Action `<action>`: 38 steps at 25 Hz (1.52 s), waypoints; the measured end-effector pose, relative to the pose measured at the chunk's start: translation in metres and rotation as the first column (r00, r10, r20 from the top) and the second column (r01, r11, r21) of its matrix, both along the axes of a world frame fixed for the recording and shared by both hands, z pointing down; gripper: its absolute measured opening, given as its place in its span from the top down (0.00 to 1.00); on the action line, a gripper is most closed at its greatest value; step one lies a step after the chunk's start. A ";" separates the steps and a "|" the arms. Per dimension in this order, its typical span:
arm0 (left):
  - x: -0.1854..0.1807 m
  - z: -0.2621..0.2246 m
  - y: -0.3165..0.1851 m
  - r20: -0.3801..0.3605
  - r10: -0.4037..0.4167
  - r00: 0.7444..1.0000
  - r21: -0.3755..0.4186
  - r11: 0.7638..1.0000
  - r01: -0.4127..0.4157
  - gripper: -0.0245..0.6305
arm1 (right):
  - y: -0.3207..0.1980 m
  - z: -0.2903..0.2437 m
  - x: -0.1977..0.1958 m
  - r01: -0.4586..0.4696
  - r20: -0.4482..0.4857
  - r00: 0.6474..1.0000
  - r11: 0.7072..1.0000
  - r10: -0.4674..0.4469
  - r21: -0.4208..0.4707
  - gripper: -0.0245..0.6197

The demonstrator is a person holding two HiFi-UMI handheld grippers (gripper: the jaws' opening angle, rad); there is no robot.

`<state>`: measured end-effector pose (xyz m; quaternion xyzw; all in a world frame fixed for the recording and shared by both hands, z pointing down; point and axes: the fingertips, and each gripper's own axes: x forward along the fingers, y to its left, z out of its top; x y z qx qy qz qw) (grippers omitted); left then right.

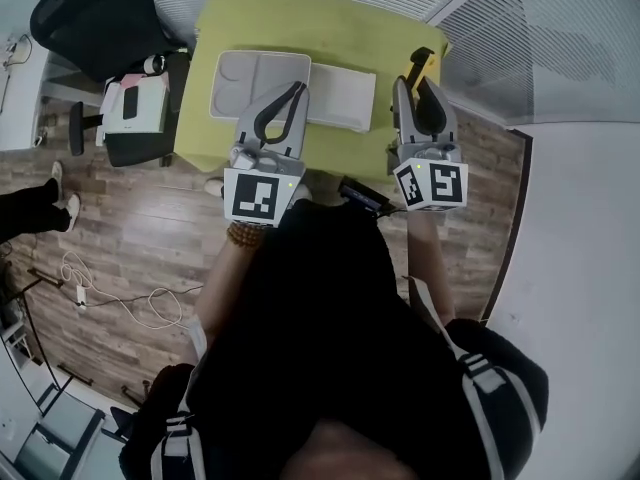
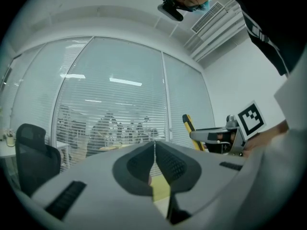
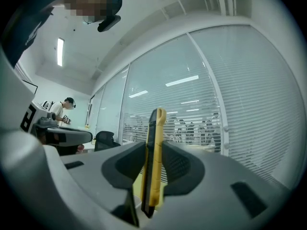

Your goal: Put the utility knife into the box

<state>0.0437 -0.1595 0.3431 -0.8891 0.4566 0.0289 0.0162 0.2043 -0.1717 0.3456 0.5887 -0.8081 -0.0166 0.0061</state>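
The yellow and black utility knife [image 3: 156, 123] stands upright between the pads of my right gripper [image 3: 154, 150], which is shut on it. In the head view that gripper [image 1: 417, 78] hovers at the right edge of the green table [image 1: 290, 23], with the knife [image 1: 415, 65] poking out past its tips. A white box [image 1: 258, 83] lies open on the table, its flat lid [image 1: 342, 96] beside it. My left gripper [image 1: 297, 88] hangs over the box's near right corner, jaws closed together and holding nothing. From the left gripper [image 2: 154, 145] view, the knife [image 2: 188, 124] shows at the right.
A black office chair [image 1: 105, 16] and a small cart with items [image 1: 135, 108] stand left of the table. A white cable [image 1: 120, 303] lies on the wooden floor. Someone's shoes [image 1: 62, 190] show at the far left. Glass walls with blinds [image 3: 201, 104] run behind the table.
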 end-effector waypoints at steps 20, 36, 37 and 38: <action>-0.049 0.006 0.002 -0.017 -0.095 0.995 -0.017 0.995 0.095 0.93 | -0.020 0.064 -0.027 0.086 -0.080 0.992 0.985 -0.098 -0.149 0.80; -0.047 0.007 0.003 -0.026 -0.093 0.995 -0.031 0.995 0.092 0.93 | -0.028 0.102 -0.041 0.125 -0.132 0.978 0.961 -0.162 -0.248 0.80; -0.047 0.007 0.003 -0.027 -0.092 0.995 -0.032 0.995 0.092 0.93 | -0.029 0.105 -0.041 0.128 -0.104 0.982 0.957 -0.159 -0.261 0.80; -0.047 0.007 0.003 -0.026 -0.093 0.995 -0.033 0.995 0.092 0.93 | -0.030 0.107 -0.040 0.129 -0.080 0.984 0.953 -0.156 -0.273 0.80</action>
